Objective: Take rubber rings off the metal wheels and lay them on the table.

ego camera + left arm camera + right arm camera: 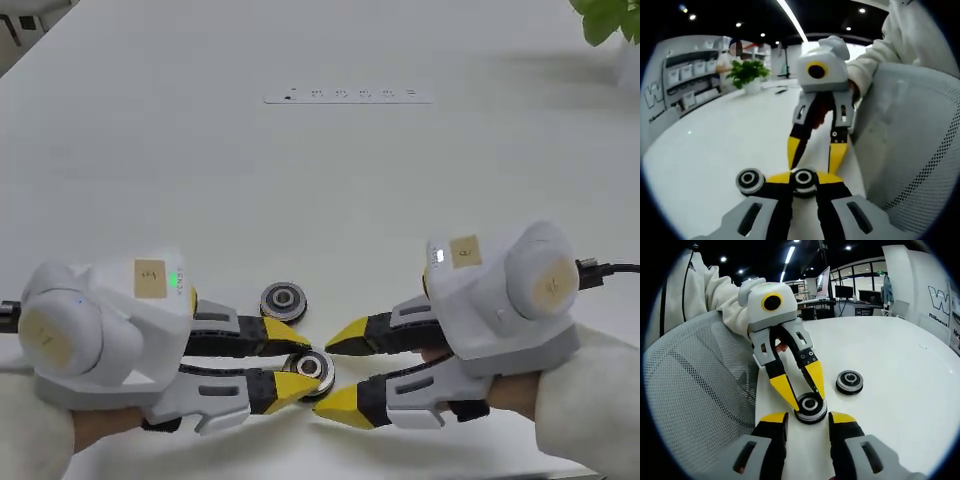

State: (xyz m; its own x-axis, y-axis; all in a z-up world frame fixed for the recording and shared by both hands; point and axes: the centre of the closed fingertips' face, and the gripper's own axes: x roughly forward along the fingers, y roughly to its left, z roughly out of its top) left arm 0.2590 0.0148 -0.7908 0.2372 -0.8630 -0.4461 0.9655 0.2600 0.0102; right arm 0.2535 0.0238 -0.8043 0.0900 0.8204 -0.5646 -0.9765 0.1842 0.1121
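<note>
A small metal wheel (314, 368) with a black rubber ring round it lies near the table's front edge. My left gripper (296, 359) is shut on the wheel (804, 179), one yellow tip on each side. Facing it from the right, my right gripper (335, 373) stands open, its tips just short of the same wheel (811, 409). In the left gripper view the right gripper (813, 162) points straight at my left gripper (804, 175). A second ringed wheel (283, 300) lies flat just beyond, free of both grippers.
The white table (300, 190) stretches far ahead. A white power strip (348, 96) lies at the back and a green plant (610, 15) at the far right corner. A grey mesh chair (695, 390) stands right behind the front edge.
</note>
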